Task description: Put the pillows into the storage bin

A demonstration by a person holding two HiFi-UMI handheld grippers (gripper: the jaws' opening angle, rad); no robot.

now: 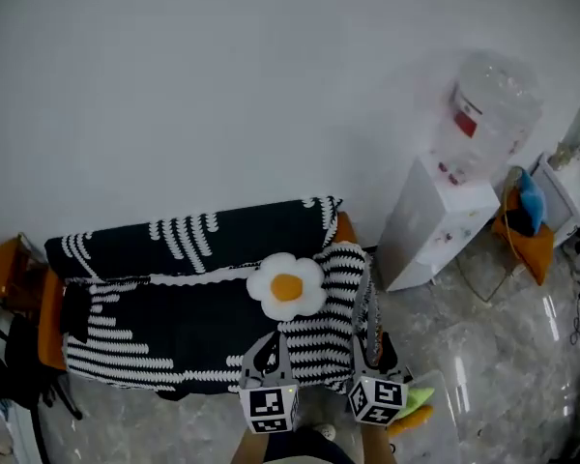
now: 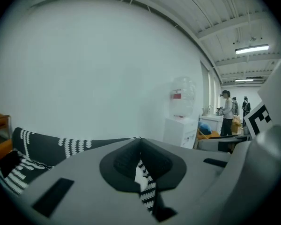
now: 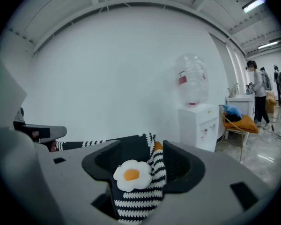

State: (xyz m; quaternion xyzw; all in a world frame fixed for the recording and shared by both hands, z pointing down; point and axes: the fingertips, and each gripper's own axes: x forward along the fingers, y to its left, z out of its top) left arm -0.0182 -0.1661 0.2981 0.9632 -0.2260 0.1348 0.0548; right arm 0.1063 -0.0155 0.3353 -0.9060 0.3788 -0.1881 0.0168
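Sofa [image 1: 174,245] bg, egg pillow [image 3: 131,175] — beyond fingers [image 3: 185,161]

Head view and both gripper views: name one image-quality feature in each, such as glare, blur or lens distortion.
Head view: bright glare streaks on the glossy floor; the water bottle looks smeared. Left gripper view: round fisheye frame with black corners, bowed ceiling beams; the ceiling lamp blooms white. Right gripper view: same fisheye frame; the egg pillow looks fairly sharp.

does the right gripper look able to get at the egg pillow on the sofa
Probably yes: the egg pillow lies uncovered on top of the sofa, the right gripper has its jaws apart and faces it, and nothing stands between them.
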